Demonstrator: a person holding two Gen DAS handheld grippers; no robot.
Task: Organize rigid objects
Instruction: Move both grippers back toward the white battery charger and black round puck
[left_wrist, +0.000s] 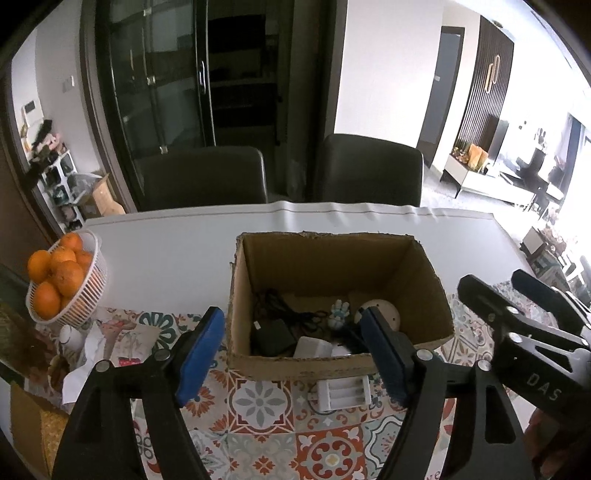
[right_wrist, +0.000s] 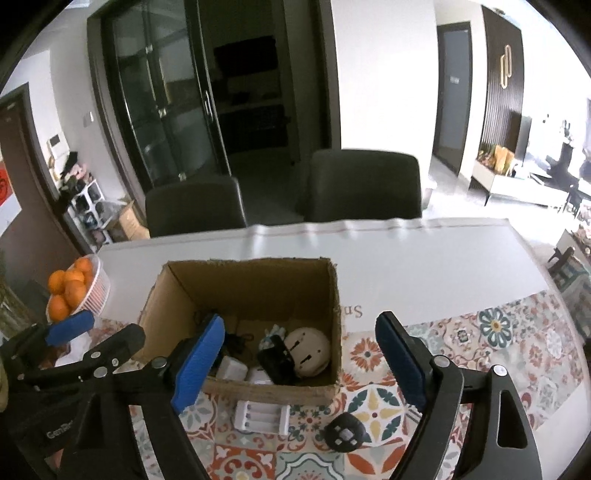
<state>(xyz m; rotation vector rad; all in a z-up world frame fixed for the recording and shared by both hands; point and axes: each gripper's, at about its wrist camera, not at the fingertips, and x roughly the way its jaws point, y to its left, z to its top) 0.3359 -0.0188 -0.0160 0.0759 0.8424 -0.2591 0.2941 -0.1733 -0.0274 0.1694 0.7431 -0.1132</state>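
Left wrist view, "DAS" on right gripper (left_wrist: 532, 291), cardboard box (left_wrist: 428, 273)

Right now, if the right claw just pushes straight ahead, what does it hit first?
Probably the cardboard box: the right claw is open and points at the box's near wall. The white battery holder and a black round gadget lie lower, on the patterned mat; depth is unclear, so a downward tilt could catch them first.

Our left gripper (left_wrist: 295, 350) and right gripper (right_wrist: 299, 360) look alike: black angular frames, silver round screws, blue flat finger pads (left_wrist: 199, 354). White lettering "DAS" marks one black arm.
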